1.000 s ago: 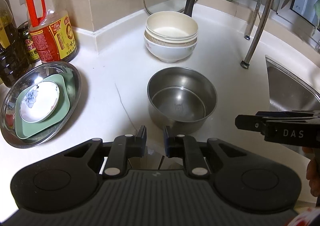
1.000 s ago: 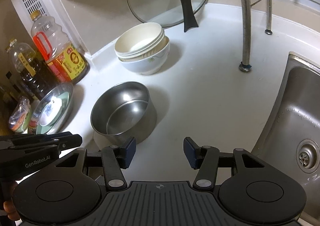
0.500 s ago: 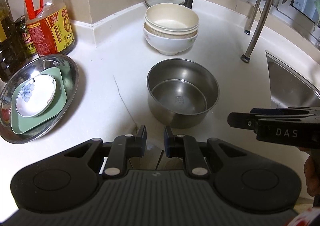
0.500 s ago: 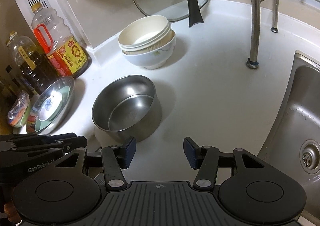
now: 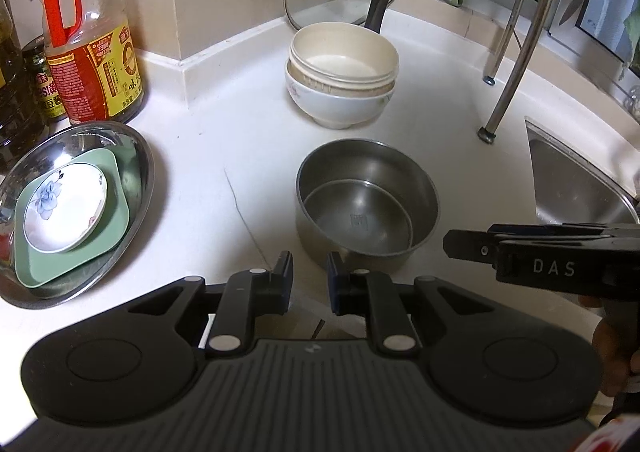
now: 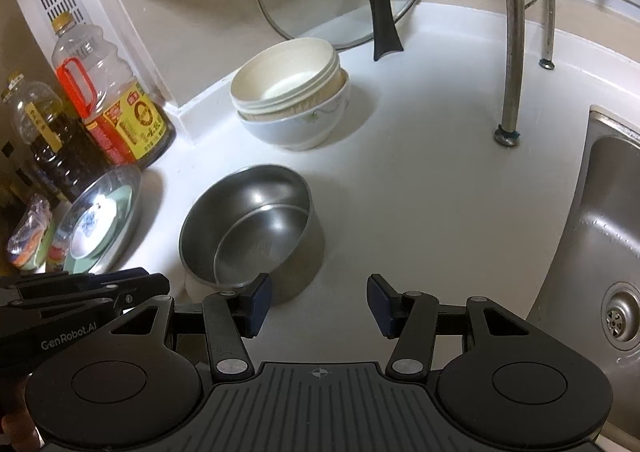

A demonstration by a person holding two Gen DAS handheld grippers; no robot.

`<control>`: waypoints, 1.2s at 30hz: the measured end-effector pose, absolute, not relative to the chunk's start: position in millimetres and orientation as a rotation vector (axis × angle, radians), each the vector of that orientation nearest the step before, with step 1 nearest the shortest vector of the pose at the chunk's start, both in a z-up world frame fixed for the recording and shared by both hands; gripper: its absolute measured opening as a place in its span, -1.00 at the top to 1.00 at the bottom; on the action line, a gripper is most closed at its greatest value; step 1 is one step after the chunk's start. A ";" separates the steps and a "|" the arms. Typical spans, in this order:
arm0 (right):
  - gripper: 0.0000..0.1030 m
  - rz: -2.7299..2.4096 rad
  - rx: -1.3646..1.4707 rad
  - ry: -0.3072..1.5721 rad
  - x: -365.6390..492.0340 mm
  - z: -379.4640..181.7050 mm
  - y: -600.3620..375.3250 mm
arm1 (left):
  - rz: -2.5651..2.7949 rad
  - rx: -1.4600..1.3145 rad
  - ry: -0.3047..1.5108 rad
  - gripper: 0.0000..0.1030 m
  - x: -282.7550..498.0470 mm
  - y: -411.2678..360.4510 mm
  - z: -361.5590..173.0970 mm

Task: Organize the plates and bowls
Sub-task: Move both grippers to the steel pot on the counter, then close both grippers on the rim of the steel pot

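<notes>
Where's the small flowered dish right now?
In the left wrist view it sits at the left, the flowered dish on a green plate inside a steel tray.

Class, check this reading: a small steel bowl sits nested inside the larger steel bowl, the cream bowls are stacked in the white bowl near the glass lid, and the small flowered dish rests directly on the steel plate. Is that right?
One slip. The flowered dish rests on a green square plate, which lies in the steel plate; the left wrist view shows it. The rest stands.

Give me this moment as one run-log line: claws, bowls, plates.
left claw: nearly shut, empty | right claw: open, empty | steel bowls: nested | white bowls: stacked | plates: stacked in steel dish
</notes>
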State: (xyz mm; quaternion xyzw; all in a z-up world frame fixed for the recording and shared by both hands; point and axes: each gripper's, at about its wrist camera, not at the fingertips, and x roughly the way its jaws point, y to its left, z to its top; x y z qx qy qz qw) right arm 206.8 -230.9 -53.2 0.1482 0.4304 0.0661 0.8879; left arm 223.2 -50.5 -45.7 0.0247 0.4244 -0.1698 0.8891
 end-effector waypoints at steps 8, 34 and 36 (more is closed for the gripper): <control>-0.03 0.119 0.320 0.886 219.5 -53.2 -228.9 | -0.361 0.035 0.865 0.71 238.6 -50.1 -41.9; 0.32 0.082 0.313 0.887 258.9 -74.7 -212.5 | -0.361 0.036 0.920 0.70 285.4 -69.6 -64.8; 0.38 0.075 0.313 0.891 260.4 -77.2 -212.4 | -0.362 0.038 0.927 0.70 286.4 -69.9 -67.7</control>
